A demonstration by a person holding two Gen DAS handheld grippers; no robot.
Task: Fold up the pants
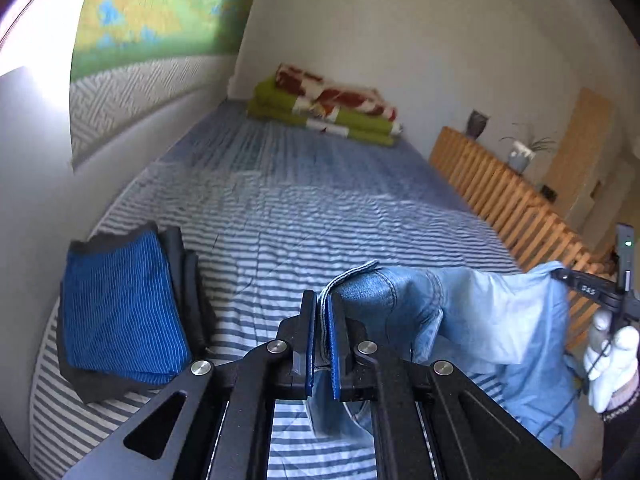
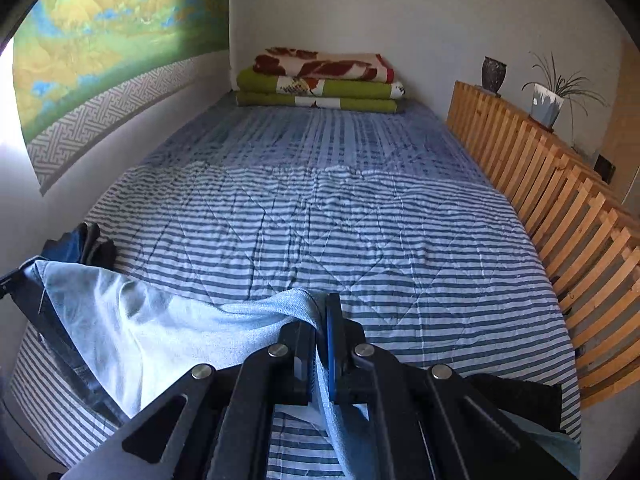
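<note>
Striped bedspread (image 2: 360, 232): open ahead. Obstacles: folded blue garment (image 1: 120, 312) left, wooden slat rail (image 2: 560, 216) right, stacked blankets (image 2: 320, 84) far end.

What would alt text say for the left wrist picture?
A handheld left gripper is clamped shut on the edge of light blue jeans, held above a blue-striped bed. A folded blue and black garment lies at left; the right gripper holds the jeans' far side.

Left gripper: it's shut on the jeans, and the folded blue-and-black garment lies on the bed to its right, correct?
Not quite. The left gripper is shut on the jeans, but the folded blue-and-black garment lies on the bed to its left, as the left wrist view shows.
</note>
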